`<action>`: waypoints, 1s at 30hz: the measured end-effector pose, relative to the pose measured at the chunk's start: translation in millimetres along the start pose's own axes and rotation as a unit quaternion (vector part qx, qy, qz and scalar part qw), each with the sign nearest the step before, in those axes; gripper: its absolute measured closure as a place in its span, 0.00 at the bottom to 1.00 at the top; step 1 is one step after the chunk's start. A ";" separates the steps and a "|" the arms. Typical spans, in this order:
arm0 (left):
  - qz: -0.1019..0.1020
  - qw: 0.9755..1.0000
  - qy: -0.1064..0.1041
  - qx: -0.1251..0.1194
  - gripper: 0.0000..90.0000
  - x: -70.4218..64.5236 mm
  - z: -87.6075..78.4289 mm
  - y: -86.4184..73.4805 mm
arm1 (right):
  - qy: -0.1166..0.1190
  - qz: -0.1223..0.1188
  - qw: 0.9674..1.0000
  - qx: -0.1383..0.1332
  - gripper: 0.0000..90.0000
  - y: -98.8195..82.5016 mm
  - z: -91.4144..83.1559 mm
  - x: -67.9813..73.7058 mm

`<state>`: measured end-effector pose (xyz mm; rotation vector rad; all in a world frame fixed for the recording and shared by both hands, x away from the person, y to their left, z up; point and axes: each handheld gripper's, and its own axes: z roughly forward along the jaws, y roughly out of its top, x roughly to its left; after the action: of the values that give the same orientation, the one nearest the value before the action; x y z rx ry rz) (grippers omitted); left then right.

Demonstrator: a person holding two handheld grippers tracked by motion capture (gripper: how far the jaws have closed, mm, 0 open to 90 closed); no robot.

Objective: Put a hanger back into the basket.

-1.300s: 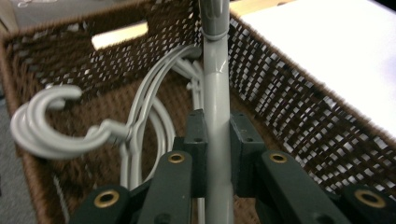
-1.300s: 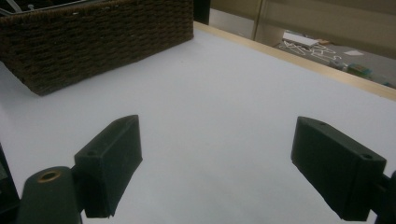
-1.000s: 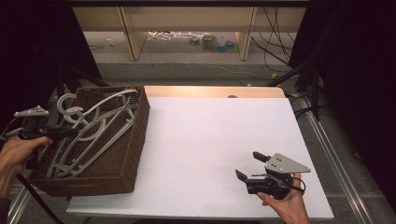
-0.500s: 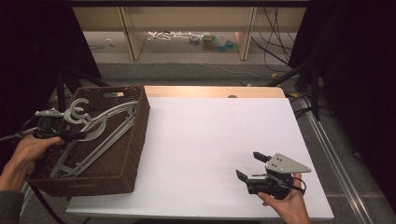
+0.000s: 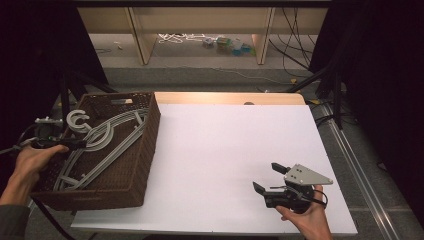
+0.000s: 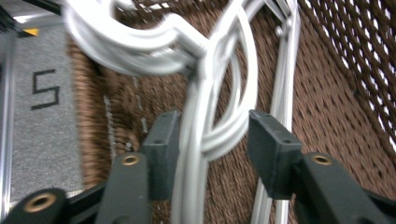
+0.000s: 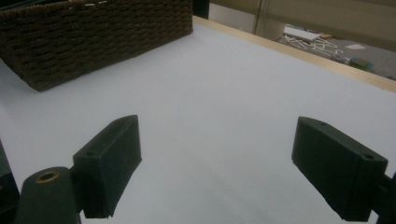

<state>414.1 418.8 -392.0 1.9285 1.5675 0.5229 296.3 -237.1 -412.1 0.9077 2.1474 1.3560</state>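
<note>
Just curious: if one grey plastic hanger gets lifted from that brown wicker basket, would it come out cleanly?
Probably not: the grey plastic hangers lie interlocked, so neighbours may drag along. They look stiff and light, and smooth enough to slip.

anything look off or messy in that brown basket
The pale grey plastic hangers lie tangled and crisscrossed in the brown wicker basket, one hook poking above its rim. The left gripper straddles several strands at once.

One basket (image 5: 135, 165). One table (image 5: 225, 150). Grey hangers (image 5: 107, 142) piled in basket: at least three, exact count unclear as they overlap; two hooks (image 5: 80, 122) distinguishable in high view. Two grippers: left (image 5: 60, 143), right (image 5: 272, 186). Two hands, one per gripper.
</note>
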 end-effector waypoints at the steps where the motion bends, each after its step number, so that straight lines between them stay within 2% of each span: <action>1: 0.004 1.000 0.008 -0.003 0.52 -0.9 -3.4 0.9 | 0.001 0.003 1.000 0.003 0.18 0.1 -0.3 0.6; 2: 0.004 1.000 0.008 -0.003 0.50 -0.9 -3.4 0.9 | -0.001 0.000 1.000 0.000 0.18 0.2 0.0 0.4; 3: -0.007 0.999 0.024 -0.024 0.47 -6.1 -11.1 2.2 | -0.002 0.000 1.000 0.000 0.18 0.1 0.0 0.5; 7: -0.022 0.997 0.031 -0.068 0.42 -15.5 -21.6 -0.9 | -0.005 0.006 1.000 0.003 0.18 -0.3 0.2 1.5; 11: -0.039 0.992 0.036 -0.112 0.39 -22.8 -35.2 -4.6 | -0.011 0.000 1.000 -0.006 0.18 -0.4 0.7 0.6; 13: -0.045 0.990 0.021 -0.133 0.38 -29.5 -44.7 -5.2 | -0.013 0.001 1.000 -0.008 0.18 -0.3 1.0 0.8; 16: -0.034 0.988 0.012 -0.152 0.36 -43.6 -55.7 -5.2 | -0.012 0.002 1.000 -0.011 0.18 -0.6 1.3 1.2; 17: -0.029 0.986 0.006 -0.161 0.35 -51.7 -59.7 -5.1 | -0.009 0.009 1.000 -0.005 0.18 -0.4 0.8 2.3; 18: -0.026 0.986 0.005 -0.167 0.34 -56.9 -62.2 -5.2 | -0.015 0.002 1.000 -0.016 0.18 -0.4 2.2 1.6; 20: -0.016 0.983 -0.005 -0.183 0.31 -74.0 -68.6 -6.3 | -0.011 0.005 1.000 -0.012 0.18 -0.1 1.5 2.1; 23: -0.002 0.979 -0.027 -0.201 0.31 -98.2 -71.3 -9.1 | -0.014 0.004 1.000 -0.016 0.18 -0.2 1.3 1.6; 24: 0.000 0.977 -0.034 -0.209 0.30 -106.4 -71.2 -10.2 | -0.016 0.004 1.000 -0.019 0.18 -0.2 1.1 1.3; 26: 0.004 0.975 -0.048 -0.216 0.29 -119.9 -71.0 -11.4 | -0.015 0.009 1.000 -0.018 0.18 -0.1 0.7 1.8; 28: 0.011 0.970 -0.065 -0.232 0.28 -135.6 -70.2 -12.4 | -0.018 0.008 0.999 -0.027 0.18 0.2 0.9 1.2; 30: 0.014 0.968 -0.075 -0.240 0.27 -145.9 -69.8 -12.5 | -0.020 0.010 0.999 -0.028 0.18 0.4 0.6 0.7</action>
<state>327.3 292.5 -338.7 1.5805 1.1856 0.6799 296.4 -236.1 -412.0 0.9282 2.0659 1.3891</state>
